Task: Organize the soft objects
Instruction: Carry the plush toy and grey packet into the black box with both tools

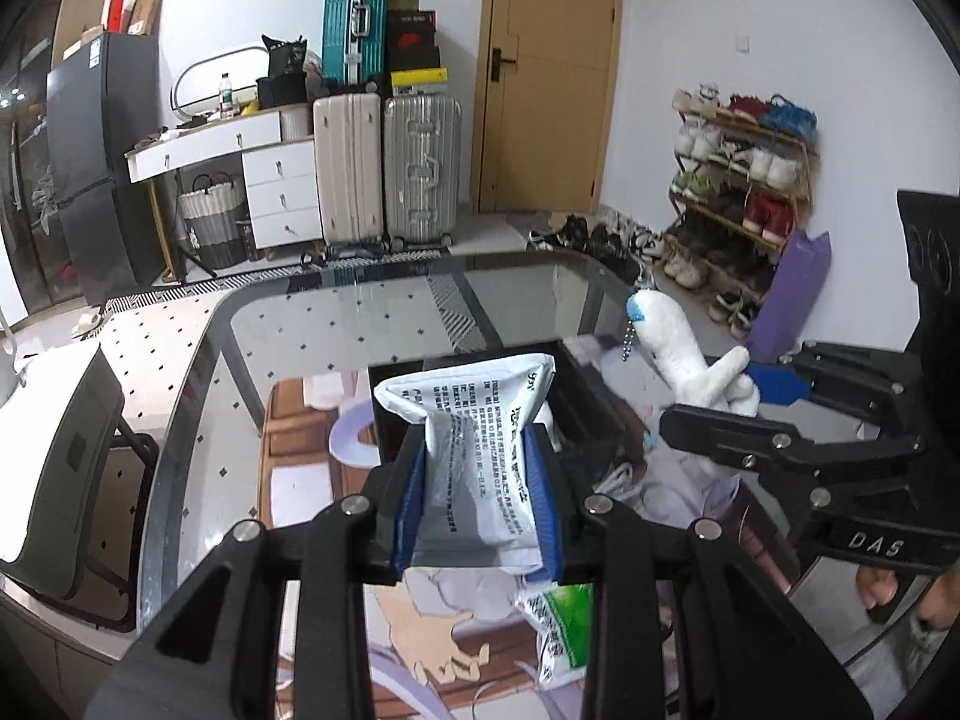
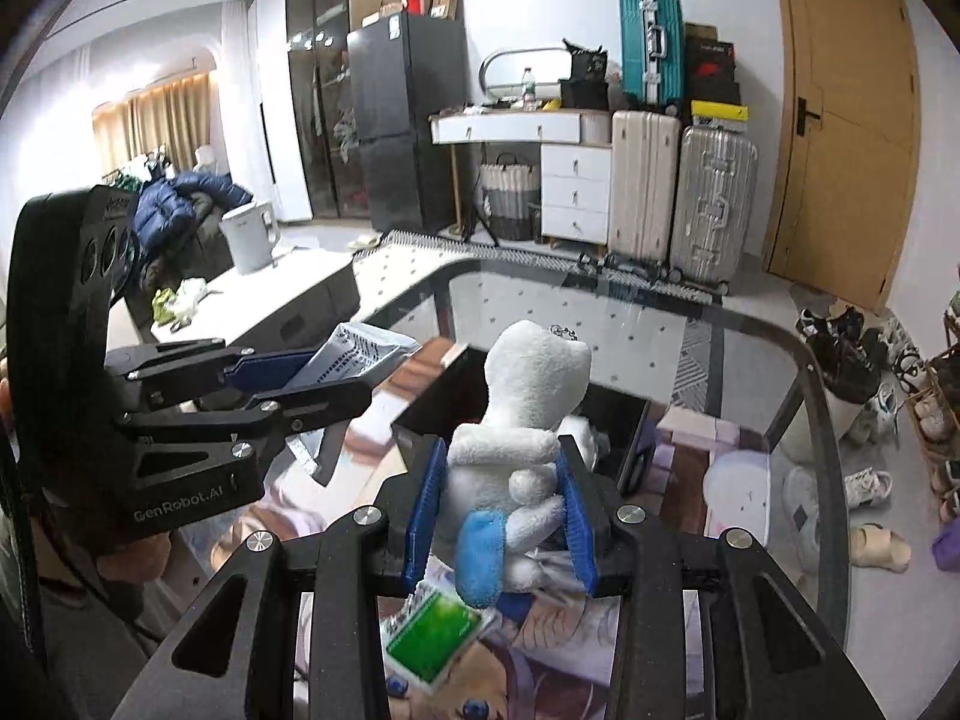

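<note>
Between left gripper (image 1: 480,498) pads: tissue pack (image 1: 474,450) | right gripper (image 2: 501,516): plush toy (image 2: 516,420)

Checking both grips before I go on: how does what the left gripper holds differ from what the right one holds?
The left gripper pinches a flat, crinkled white tissue pack with printed text; the right gripper squeezes a rounded white plush toy with a blue patch. The pack is creased at the pinch; the toy bulges past the jaws. Both are soft, mostly white, and held above the black box.
</note>
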Tool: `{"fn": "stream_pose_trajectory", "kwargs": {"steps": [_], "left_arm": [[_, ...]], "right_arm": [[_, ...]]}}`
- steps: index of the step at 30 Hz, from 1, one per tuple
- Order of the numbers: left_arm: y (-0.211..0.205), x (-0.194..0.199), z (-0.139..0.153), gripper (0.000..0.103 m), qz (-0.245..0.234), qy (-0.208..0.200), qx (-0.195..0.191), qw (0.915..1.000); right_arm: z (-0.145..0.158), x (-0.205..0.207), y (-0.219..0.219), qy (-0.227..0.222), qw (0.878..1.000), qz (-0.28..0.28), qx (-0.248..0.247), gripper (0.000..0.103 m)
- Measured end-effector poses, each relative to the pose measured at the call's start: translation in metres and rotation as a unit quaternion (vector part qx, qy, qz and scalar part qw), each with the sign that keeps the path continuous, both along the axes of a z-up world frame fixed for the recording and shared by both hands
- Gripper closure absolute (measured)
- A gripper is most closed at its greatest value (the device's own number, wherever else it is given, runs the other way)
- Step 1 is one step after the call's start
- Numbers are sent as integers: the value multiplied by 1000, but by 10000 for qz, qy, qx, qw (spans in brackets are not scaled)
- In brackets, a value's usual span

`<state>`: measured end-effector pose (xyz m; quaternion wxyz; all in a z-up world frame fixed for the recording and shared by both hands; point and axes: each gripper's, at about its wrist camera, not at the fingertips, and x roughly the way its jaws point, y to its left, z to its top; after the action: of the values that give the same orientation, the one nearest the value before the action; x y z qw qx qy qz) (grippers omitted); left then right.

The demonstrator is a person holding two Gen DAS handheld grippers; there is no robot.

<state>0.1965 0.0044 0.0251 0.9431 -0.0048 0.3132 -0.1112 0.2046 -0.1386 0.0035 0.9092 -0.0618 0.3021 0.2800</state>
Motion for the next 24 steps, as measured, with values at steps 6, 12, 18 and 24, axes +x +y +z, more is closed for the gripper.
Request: {"fn": "stream_pose_trajectory", "kwargs": {"steps": [6, 12, 18, 24], "left_arm": [[-1, 11, 10, 73, 80, -309, -52, 9995], [1, 32, 9, 73, 245, -472, -6, 9986], [12, 55, -4, 73, 409, -351, -110, 9985], [13, 76, -23, 73, 481, -105, -88, 9987]], "right_arm": [[10, 12, 5, -288, 9992, -247, 117, 66], [10, 33, 12, -472, 9975, -493, 188, 66], [-4, 65, 17, -308, 9975, -610, 178, 66], [-22, 89, 20, -3, 9975, -671, 230, 66]]}}
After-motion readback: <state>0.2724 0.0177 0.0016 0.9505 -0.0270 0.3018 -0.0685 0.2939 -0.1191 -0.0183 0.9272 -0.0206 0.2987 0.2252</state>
